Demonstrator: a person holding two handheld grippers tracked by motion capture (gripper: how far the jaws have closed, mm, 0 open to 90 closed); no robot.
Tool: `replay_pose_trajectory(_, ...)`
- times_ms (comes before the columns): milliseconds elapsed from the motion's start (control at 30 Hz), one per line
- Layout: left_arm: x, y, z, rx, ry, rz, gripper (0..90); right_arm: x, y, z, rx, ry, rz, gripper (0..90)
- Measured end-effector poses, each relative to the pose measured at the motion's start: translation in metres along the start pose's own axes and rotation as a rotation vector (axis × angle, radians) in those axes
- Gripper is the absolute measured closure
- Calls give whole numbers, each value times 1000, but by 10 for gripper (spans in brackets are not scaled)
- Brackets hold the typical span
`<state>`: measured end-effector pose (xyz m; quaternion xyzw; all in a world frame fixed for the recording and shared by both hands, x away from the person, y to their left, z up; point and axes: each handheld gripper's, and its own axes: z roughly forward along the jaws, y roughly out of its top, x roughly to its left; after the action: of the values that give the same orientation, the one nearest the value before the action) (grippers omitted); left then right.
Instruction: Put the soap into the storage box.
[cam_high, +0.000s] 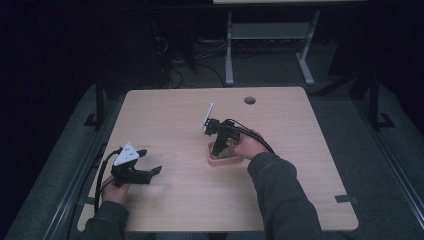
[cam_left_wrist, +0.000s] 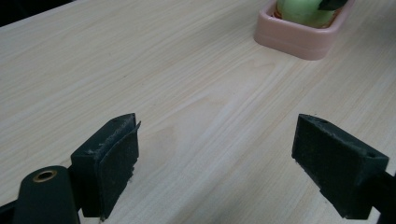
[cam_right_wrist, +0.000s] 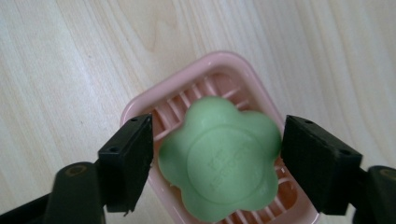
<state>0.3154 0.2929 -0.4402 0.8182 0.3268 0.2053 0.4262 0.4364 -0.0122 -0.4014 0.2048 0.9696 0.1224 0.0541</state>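
Right gripper (cam_right_wrist: 217, 154) jaws straddle the green flower-shaped soap (cam_right_wrist: 219, 161) in the pink soap dish (cam_right_wrist: 140, 105); whether they pinch it is unclear. Embossed lettering on the soap is illegible. Left gripper (cam_left_wrist: 217, 158) released over the bare table (cam_left_wrist: 187, 93).

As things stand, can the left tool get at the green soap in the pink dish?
Probably not without shifting: bare table leads to the pink dish, but the right tool already straddles the green soap from above.

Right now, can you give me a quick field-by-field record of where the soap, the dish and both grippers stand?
soap: green, flower-shaped, lying in the dish
dish: pink, ribbed, on the wooden table
right gripper: above the dish, one jaw on each side of the soap, a narrow gap on the left side; no firm grip seen
left gripper: open, nothing between its jaws, near the table's left edge, apart from the dish
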Motion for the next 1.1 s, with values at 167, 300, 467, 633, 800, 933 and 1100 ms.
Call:
replay_pose_trajectory(167, 0, 0, 0, 4, -1, -1, 144, 3, 5, -7, -74, -19, -22, 451)
replay_pose_trajectory(300, 0, 0, 0, -1, -2, 0, 144, 8, 11, -4, -68, -8, -51, 586)
replay_pose_trajectory(467, 0, 0, 0, -4, -2, -3, 144, 7, 16, 4, -47, 7, -39, 704)
replay_pose_trajectory(633, 0, 0, 0, -10, -2, -6, 144, 5, 22, 11, -21, 16, -35, 744)
replay_pose_trajectory(800, 0, 0, 0, -5, 0, -1, 144, 3, 24, 15, -22, -1, -21, 749)
replay_pose_trajectory(933, 0, 0, -1, -5, -1, -2, 144, 0, 24, 16, -28, -25, -4, 739)
replay_pose_trajectory(1100, 1, 0, 0, -6, -1, -2, 144, -3, 24, 17, -35, -33, 14, 752)
